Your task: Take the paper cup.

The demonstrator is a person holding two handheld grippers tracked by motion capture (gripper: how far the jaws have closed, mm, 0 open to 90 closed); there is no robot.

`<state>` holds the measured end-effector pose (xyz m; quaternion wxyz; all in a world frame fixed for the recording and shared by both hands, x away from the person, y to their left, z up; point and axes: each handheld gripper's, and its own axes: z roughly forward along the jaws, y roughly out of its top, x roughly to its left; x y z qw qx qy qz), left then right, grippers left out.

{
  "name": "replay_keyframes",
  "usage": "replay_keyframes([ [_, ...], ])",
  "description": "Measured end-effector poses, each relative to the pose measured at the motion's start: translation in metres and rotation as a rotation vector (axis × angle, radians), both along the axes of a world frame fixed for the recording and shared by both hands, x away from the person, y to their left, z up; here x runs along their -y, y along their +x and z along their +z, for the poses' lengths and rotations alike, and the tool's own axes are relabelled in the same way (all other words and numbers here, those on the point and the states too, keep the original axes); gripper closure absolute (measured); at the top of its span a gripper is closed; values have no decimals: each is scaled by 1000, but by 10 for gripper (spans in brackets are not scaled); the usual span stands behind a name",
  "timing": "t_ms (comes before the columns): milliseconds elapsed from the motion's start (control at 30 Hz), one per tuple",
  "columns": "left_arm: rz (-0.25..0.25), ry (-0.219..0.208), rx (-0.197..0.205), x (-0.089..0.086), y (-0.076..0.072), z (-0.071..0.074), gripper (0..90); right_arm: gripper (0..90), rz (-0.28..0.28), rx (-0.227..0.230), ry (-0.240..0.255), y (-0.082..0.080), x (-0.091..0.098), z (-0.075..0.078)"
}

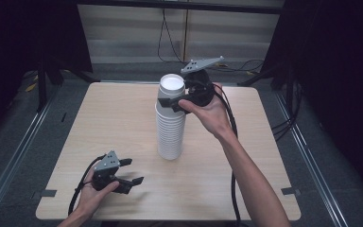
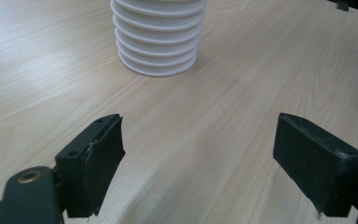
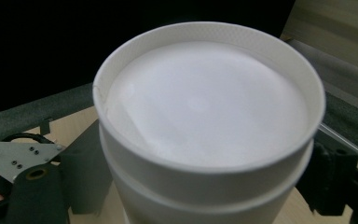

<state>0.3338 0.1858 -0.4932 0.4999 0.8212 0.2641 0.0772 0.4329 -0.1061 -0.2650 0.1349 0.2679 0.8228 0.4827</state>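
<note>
A tall stack of white paper cups (image 1: 171, 124) stands upside down near the middle of a light wooden table (image 1: 123, 118), bases facing up. The top cup (image 1: 171, 90) sits higher than the rest, its rim clear of the ridged column below, and the right gripper (image 1: 182, 101) closes around its side; in the right gripper view the black jaws sit on either side of this cup, though whether they actually press it is hard to make out. The left gripper (image 1: 133, 171) rests low near the front left of the table, well apart from the stack, its jaws spread with only bare wood between them. Risks, as a judgement: the top cup may drag the one beneath up with it if the two are wedged together; a sideways pull could tip the tall column, which nothing steadies; a hard squeeze could dent the thin paper wall. Counts: one stack, with about a dozen and a half rims visible, too tightly packed for an exact tally; two grippers; two hands; one table; a few dark cables on the floor beyond.
</note>
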Motion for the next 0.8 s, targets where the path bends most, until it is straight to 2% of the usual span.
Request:
replay_keyframes([
  [200, 0, -2, 0, 0, 0, 0, 161, 183, -5, 8, 7, 0, -1, 1],
  [800, 1, -5, -10, -1, 0, 0, 164, 189, -18, 64, 80, -5, 3, 15],
])
